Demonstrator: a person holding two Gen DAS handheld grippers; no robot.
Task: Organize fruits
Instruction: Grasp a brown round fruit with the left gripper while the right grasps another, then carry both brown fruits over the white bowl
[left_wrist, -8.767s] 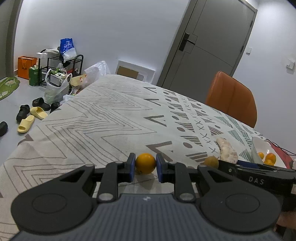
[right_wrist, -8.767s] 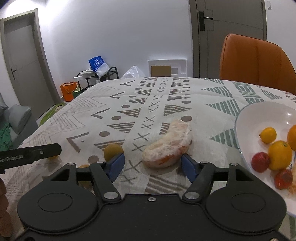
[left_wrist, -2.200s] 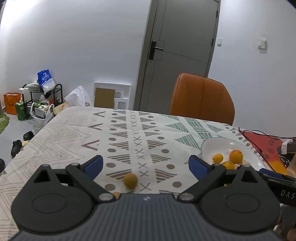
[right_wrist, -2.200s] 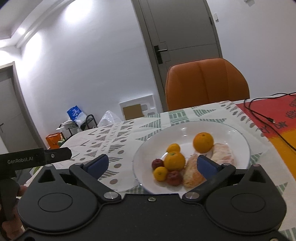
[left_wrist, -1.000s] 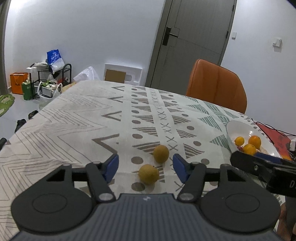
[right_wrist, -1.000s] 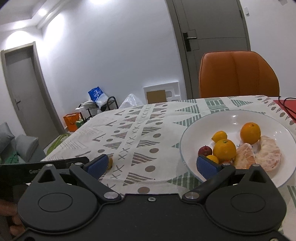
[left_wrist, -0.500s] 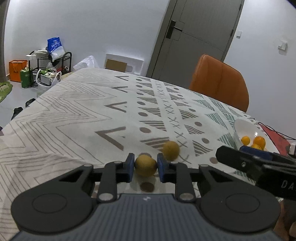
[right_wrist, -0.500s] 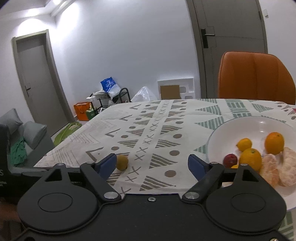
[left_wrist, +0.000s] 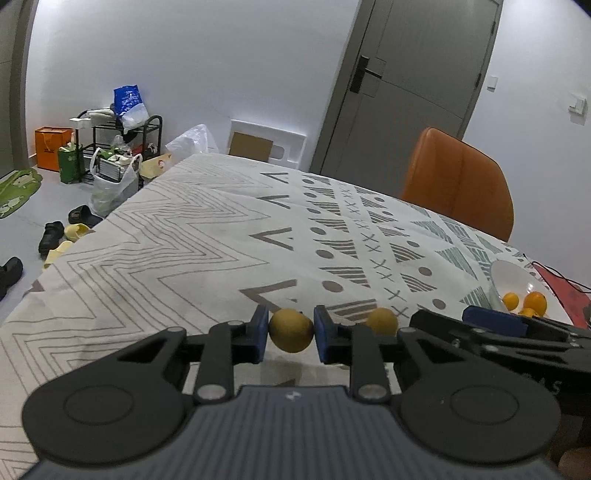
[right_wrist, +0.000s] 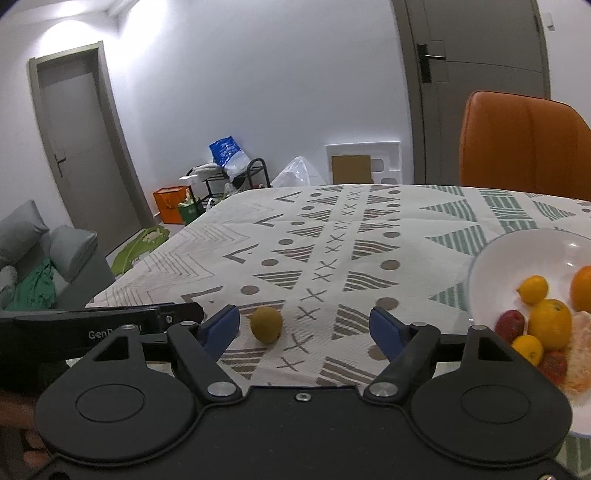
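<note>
Left hand-held gripper (left_wrist: 291, 332) tilted downward toward desk (left_wrist: 184, 240), blue pads clamped on both sides of small yellow-brown fruit (left_wrist: 291, 331). Right hand-held gripper (right_wrist: 306, 326) tilted downward, jaws partly spread and just been narrowing, pads touching nothing; second yellow-brown fruit (right_wrist: 266, 324) lies between them, nearer left pad. Person's fingers (right_wrist: 22, 439) partly visible at lower left edge.

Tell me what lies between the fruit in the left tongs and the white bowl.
The left tongs grip a small yellow-brown fruit. Toward the white bowl, a second small fruit sits on the tablecloth, and the right tongs reach across just before the bowl. Nothing else visible blocks the way.
</note>
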